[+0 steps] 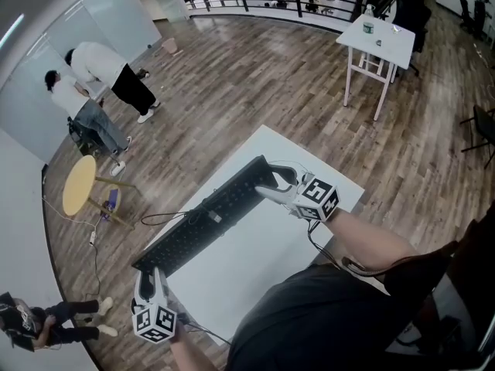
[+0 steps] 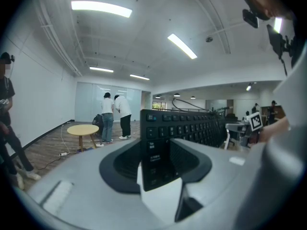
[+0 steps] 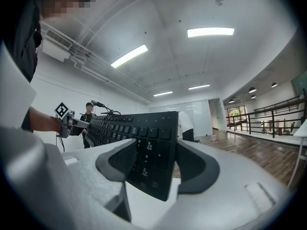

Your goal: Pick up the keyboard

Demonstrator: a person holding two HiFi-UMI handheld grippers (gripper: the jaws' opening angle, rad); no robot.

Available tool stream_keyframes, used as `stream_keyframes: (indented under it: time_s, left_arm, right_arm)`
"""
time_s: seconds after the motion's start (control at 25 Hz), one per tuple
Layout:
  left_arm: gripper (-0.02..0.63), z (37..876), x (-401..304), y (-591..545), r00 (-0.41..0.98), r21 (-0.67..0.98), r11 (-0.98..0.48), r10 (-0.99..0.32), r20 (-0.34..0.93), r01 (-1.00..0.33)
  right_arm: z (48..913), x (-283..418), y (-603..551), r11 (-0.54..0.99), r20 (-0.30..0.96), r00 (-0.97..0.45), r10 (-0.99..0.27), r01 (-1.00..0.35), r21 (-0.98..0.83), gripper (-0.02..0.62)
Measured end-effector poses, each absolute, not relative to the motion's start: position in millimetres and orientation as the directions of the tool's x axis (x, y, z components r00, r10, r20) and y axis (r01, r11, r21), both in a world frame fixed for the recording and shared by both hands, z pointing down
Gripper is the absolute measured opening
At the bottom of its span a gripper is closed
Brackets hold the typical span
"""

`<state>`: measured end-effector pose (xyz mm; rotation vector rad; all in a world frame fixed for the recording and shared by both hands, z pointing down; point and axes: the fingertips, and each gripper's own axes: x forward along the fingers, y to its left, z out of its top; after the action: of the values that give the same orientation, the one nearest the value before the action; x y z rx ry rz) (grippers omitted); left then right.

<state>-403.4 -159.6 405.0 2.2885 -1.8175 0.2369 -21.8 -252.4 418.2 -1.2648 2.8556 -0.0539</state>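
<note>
Keyboard (image 1: 209, 219) is a long flat black slab in matte plastic, with rows of squarish low keys bearing small white legends and a thin black cable (image 1: 166, 217) looping off one long edge. It hangs clear of the smooth white rectangular surface (image 1: 255, 277), slanted along that surface's left edge by the wood-plank floor (image 1: 255, 76), key face tipped on its side. Left claw (image 1: 151, 278) is clenched on the near end and right claw (image 1: 276, 185) on the far end, grey moulded jaws with dark textured pads pressed against both faces.
</note>
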Motion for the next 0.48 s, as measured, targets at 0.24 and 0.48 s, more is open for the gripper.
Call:
stream_keyframes:
  time_s: [0.24, 0.48]
  left_arm:
    - [0.186, 406.8, -404.2, -157.4, 0.232, 0.068, -0.222, -0.938, 0.259, -0.973]
    - [0.186, 406.9, -406.8, -152.6, 0.231, 0.072, -0.22, -0.936, 0.266, -0.973]
  right_arm:
    - [422.4, -22.7, -250.3, 0.67, 0.003, -0.671, -0.742, -0.74, -0.059, 0.253]
    - [423.9, -25.6, -246.2, 0.673, 0.005, -0.675, -0.738, -0.736, -0.064, 0.252]
